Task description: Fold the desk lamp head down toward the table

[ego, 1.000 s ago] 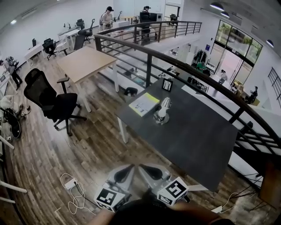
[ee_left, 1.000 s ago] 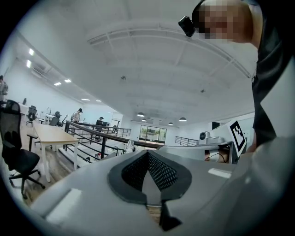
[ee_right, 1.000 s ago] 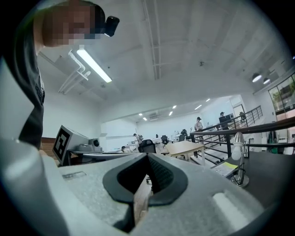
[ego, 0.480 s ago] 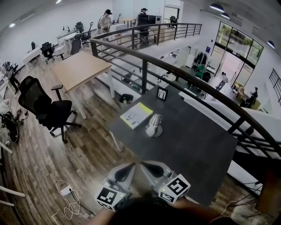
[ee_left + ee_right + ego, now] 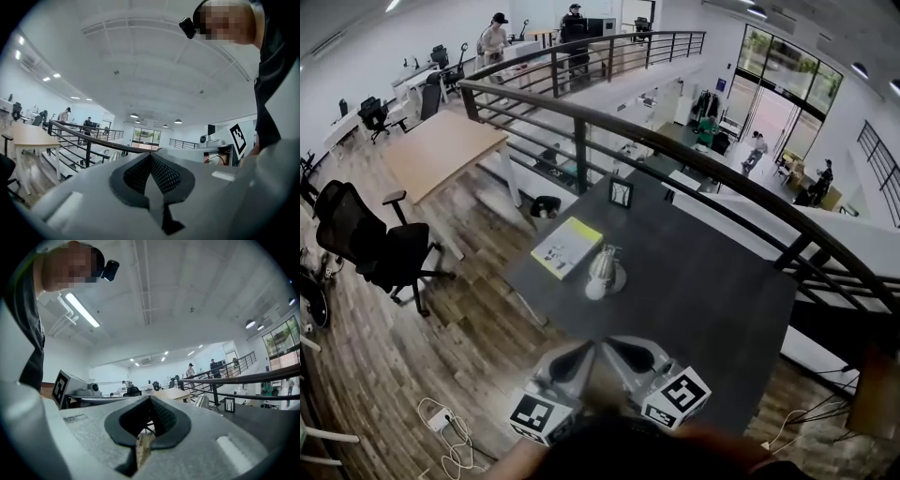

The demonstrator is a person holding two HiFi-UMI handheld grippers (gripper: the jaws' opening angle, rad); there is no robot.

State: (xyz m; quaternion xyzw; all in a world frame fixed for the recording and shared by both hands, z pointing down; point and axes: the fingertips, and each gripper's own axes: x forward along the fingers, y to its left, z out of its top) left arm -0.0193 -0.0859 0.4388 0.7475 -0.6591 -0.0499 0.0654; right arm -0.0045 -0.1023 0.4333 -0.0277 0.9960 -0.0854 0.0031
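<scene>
The desk lamp stands on its round base in the left part of the dark desk, pale head over the base. From this steep angle I can't tell how far it's folded, so call the task not yet begun. Just beside it, to the left, lies a yellow-edged booklet. Further back, near the far edge, a small picture frame stands upright.

Now the tools. The left tool and right tool sit side by side at the bottom of the head view, tips nearly meeting, well short of the lamp. In the left gripper view the left tool's jaws are pressed together with nothing between them. The right gripper view shows the same, jaws together and empty, with the lamp off to the right beyond the tips. Held tucked in like that, they look like a carry posture for the approach.

Room to work looks good: bare desktop spreads right of the lamp and toward the near edge. The black railing hugs the far side, so I'd come from the near side. The office chair is well apart.
</scene>
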